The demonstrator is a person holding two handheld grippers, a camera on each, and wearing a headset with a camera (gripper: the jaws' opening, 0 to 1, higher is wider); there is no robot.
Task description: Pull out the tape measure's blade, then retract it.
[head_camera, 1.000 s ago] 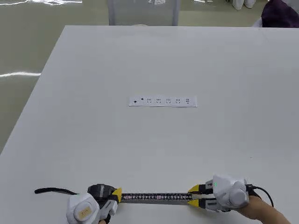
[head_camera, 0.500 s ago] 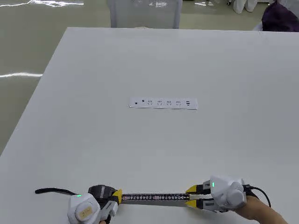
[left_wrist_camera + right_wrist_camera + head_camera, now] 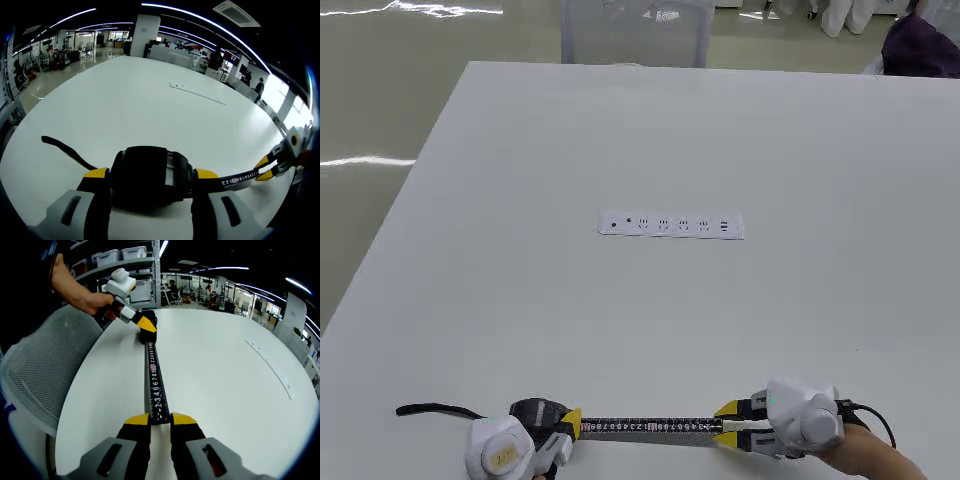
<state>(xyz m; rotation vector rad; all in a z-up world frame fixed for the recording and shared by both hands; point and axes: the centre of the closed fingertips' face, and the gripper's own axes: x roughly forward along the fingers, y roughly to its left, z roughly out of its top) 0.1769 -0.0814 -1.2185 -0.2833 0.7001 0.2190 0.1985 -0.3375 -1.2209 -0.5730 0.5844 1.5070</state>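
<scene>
One black tape measure (image 3: 150, 175), its numbered blade (image 3: 155, 385) drawn out flat.

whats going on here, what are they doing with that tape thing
A person at a white table holds a tool in each hand. The left tool is clamped on the black tape measure, and the right tool pinches the end of its blade. The blade is pulled out flat between them. A power strip lies farther out.

Blade (image 3: 154, 382) tip hidden between right gripper (image 3: 160, 418) jaws
</scene>
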